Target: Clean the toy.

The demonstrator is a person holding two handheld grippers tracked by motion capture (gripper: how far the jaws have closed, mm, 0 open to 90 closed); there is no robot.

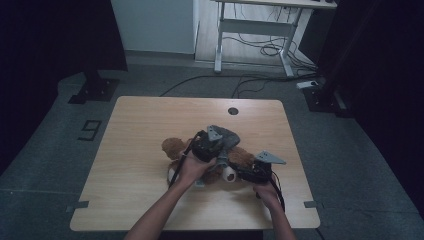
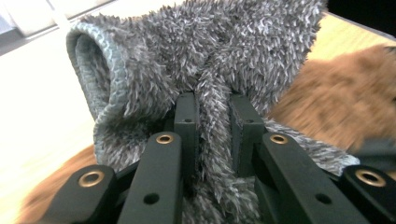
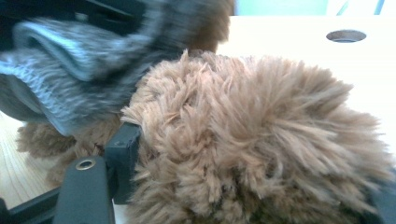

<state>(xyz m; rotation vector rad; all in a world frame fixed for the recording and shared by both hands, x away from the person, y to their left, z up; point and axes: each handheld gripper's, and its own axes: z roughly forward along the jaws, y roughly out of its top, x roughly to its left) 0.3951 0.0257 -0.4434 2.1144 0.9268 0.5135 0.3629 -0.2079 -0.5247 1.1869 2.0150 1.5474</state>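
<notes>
The brown plush toy lies near the centre of the light wood counter, w/ a grey fuzzy garment over its upper part. Left hand-held gripper: jaws closed on a fold of the grey garment; in the left gripper view the fabric is pinched between both black jaws and bunches above them, its ribbed hem curling at upper left. Right hand-held gripper: sits at the toy's right side, just beside the left unit; in the right gripper view brown fur fills the gap between the jaws and presses against the one jaw in view at lower left, i.e. clamped on the toy. The same view has the grey garment at upper left, blurred, lying over the fur. A round cable hole sits in the counter's far edge, well apart from the toy. Both forearms enter from the bottom of the high view. Beyond the counter: a white desk frame w/ loose cables on the floor.
</notes>
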